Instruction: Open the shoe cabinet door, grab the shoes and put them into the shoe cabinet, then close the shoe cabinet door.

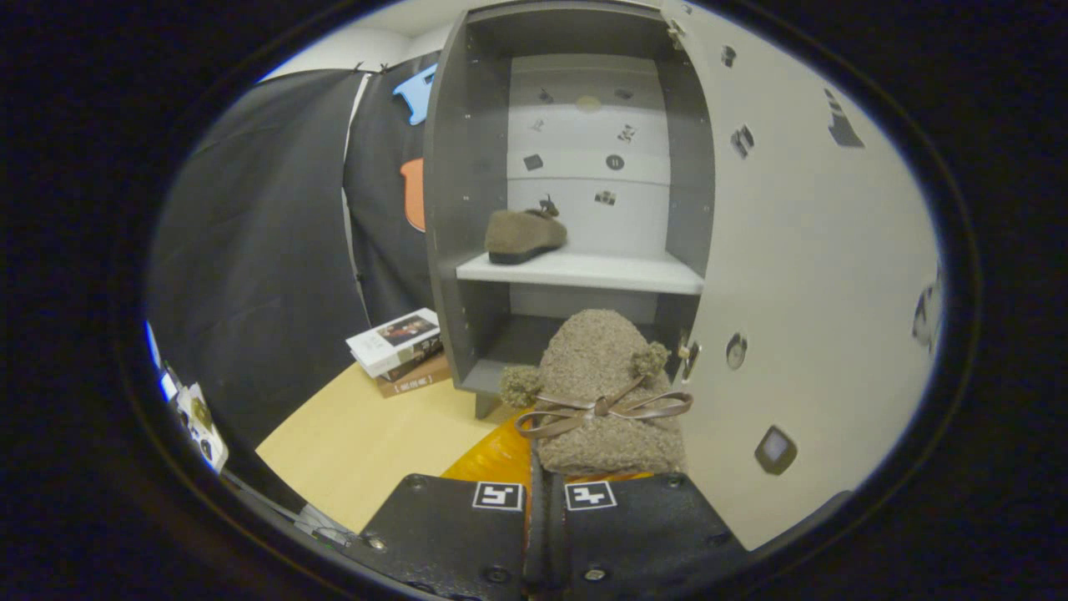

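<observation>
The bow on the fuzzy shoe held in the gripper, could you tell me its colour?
Brown ribbon bow, on the tan fuzzy shoe, clearest in the gripper view.

My gripper (pixel 546 501) pinches the fuzzy brown slipper (pixel 605 392) by its heel. Ahead, the grey cabinet (pixel 455 209) stands open: its white shelf (pixel 584 271) is free right of the other brown slipper (pixel 524 235); the swung-out white door (pixel 801 275) crowds my right.

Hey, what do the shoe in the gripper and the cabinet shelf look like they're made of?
The held shoe looks like fuzzy brown fleece or boucle: nubbly texture, pompoms, and a smooth ribbon bow, perhaps faux leather. The gripper fingers look closed on its near end. The shelf appears to be white laminated board, matte and flat-edged, set in a grey cabinet.
</observation>
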`<action>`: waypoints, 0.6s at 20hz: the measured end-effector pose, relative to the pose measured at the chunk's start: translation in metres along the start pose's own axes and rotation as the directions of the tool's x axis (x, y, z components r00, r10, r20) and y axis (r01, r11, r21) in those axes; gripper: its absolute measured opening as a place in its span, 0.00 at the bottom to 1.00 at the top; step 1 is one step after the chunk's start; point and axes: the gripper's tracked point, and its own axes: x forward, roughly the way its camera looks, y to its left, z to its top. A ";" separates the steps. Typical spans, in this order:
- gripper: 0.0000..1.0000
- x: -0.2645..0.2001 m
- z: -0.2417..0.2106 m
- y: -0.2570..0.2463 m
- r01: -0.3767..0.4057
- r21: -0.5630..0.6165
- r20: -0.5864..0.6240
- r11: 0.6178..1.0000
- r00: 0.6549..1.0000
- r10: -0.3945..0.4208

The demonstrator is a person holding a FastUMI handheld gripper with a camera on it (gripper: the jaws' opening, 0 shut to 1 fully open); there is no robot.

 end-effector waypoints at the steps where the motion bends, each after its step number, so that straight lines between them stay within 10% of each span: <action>1: 0.06 0.004 0.015 0.000 0.004 -0.006 0.016 1.000 1.000 -0.004; 12: 0.06 0.139 0.188 -0.032 0.094 -0.058 0.151 0.994 0.985 -0.084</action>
